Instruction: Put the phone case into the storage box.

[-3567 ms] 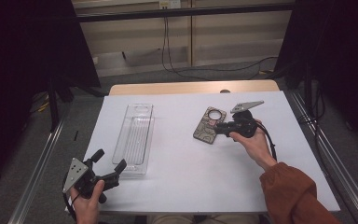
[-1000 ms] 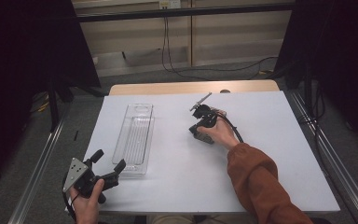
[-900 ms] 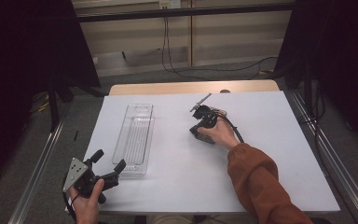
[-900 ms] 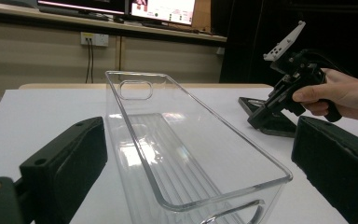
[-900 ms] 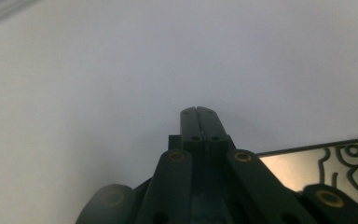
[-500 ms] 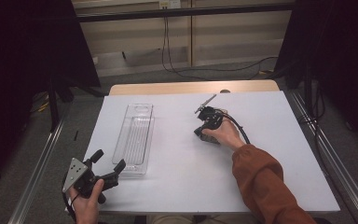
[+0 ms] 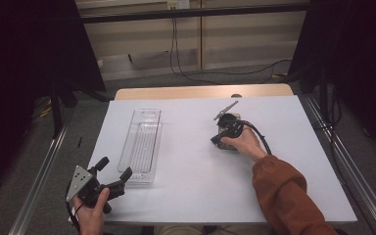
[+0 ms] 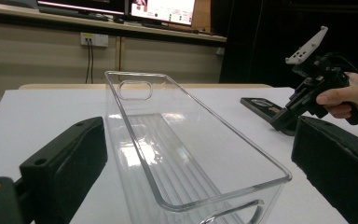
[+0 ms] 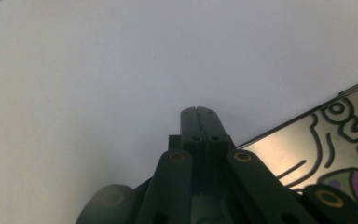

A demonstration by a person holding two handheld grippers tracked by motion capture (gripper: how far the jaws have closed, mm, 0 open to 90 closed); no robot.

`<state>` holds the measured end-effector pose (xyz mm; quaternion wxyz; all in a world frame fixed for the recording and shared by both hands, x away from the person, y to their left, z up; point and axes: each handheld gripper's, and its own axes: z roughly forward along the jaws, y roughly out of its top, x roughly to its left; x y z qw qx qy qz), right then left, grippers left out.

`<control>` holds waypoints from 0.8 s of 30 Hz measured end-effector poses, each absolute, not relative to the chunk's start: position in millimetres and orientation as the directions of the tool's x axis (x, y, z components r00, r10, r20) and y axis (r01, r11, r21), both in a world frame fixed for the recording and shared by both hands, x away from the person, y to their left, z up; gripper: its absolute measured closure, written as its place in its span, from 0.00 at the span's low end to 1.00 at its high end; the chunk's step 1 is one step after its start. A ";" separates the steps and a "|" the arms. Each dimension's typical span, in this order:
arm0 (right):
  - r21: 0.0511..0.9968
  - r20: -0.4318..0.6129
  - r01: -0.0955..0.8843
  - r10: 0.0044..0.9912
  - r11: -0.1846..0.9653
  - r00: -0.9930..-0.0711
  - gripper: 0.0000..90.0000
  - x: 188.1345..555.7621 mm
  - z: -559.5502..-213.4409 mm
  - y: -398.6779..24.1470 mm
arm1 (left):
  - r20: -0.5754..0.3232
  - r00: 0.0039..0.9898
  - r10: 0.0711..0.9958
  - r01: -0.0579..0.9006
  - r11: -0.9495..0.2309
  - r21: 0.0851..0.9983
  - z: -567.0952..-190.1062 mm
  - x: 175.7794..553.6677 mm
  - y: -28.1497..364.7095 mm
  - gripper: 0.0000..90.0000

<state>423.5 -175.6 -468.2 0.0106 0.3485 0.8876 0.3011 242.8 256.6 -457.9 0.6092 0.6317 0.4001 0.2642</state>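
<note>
A flat dark card (image 8: 260, 104) with a shiny printed picture (image 9: 318, 150) lies on the white table, right of the middle. My right gripper (image 7: 217, 142) stands tip-down at the card's edge. Its jaws are shut with nothing between them, and the tips (image 9: 196, 111) rest on the bare table just beside the card. From the left gripper view the right gripper (image 8: 282, 125) leans on the card's near end. A long clear plastic tray (image 7: 142, 144) lies left of the middle. My left gripper (image 7: 114, 167) sits open at the tray's near end (image 8: 223, 196), its jaws on either side.
The white table top (image 7: 186, 186) spans the table, with a wooden strip (image 7: 200, 91) along the far edge. Metal rails (image 7: 39, 181) run along both sides. A black cable (image 7: 259, 137) loops from the right gripper over the hand.
The right hand and its shut gripper have slid a little to the right by the card. Earlier the gripper lay level beside the card; now it points down. The left gripper has kept still.
</note>
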 end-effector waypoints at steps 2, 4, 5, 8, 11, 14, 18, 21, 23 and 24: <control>0.547 0.186 0.604 0.619 0.580 -0.763 1.00 421.5 -467.7 -178.2 | -0.147 0.542 0.827 0.181 0.056 0.982 -457.6 242.9 257.0 0.04; 0.548 0.184 0.601 0.617 0.582 -0.766 1.00 419.4 -466.8 -179.4 | -0.148 0.542 0.827 0.179 0.058 0.982 -457.6 242.8 256.8 0.04; 0.551 0.190 0.603 0.618 0.576 -0.763 1.00 417.8 -466.4 -179.9 | -0.150 0.543 0.826 0.179 0.060 0.982 -457.6 242.8 256.8 0.04; 0.553 0.189 0.599 0.613 0.580 -0.767 1.00 413.6 -465.4 -182.4 | -0.150 0.543 0.827 0.180 0.059 0.982 -457.6 242.9 256.8 0.04; 0.550 0.170 0.591 0.614 0.590 -0.771 1.00 411.0 -464.9 -183.3 | -0.149 0.542 0.827 0.179 0.059 0.982 -457.5 242.7 256.8 0.04; 0.551 0.172 0.595 0.618 0.585 -0.767 1.00 409.7 -465.2 -184.4 | -0.153 0.543 0.826 0.180 0.063 0.982 -457.7 242.8 256.4 0.04; 0.547 0.162 0.591 0.618 0.593 -0.769 1.00 408.7 -464.6 -186.8 | -0.145 0.536 0.832 0.175 0.058 0.983 -457.4 242.8 256.7 0.04; 0.536 0.152 0.590 0.619 0.603 -0.770 1.00 407.4 -463.5 -188.0 | -0.146 0.537 0.831 0.172 0.061 0.983 -457.0 242.3 255.5 0.04; 0.540 0.153 0.589 0.619 0.601 -0.771 1.00 407.6 -463.9 -190.0 | -0.150 0.544 0.825 0.175 0.063 0.983 -457.3 242.9 255.4 0.04; 0.538 0.154 0.592 0.621 0.600 -0.769 1.00 407.2 -463.8 -191.4 | -0.149 0.544 0.826 0.175 0.062 0.983 -457.4 242.8 255.3 0.04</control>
